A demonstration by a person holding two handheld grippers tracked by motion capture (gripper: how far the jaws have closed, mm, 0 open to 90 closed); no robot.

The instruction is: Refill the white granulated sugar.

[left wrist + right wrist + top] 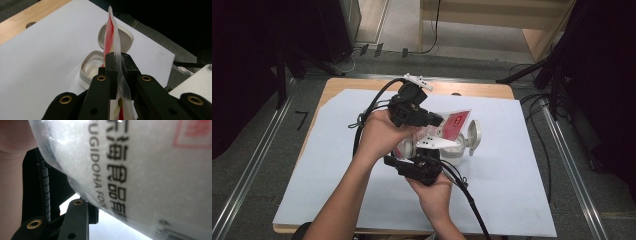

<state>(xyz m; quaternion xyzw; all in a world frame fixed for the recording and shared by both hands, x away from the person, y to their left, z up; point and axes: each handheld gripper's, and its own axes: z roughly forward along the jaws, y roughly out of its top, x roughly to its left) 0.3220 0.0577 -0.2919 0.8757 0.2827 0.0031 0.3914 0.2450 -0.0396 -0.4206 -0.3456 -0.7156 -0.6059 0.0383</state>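
Observation:
A red-and-white plastic bag (457,122) of white grains hangs over the middle of the table between both hands. My left gripper (437,120) comes in from the left and is shut on the bag's flat sealed edge (111,32); its pads (111,62) pinch the film. From below, my right gripper (414,155) holds the bag's bulging body (150,170), printed with black lettering, which presses on the one finger (80,212) that shows. Beyond the bag stands a white container (454,152) with its lid (473,135) flipped open; the left gripper view looks at it (91,67).
A white sheet (512,175) covers most of the wooden table (362,85), which has a small hole (455,94) near the far edge. Black cables trail from both grippers. Dark stands and floor rails flank the table.

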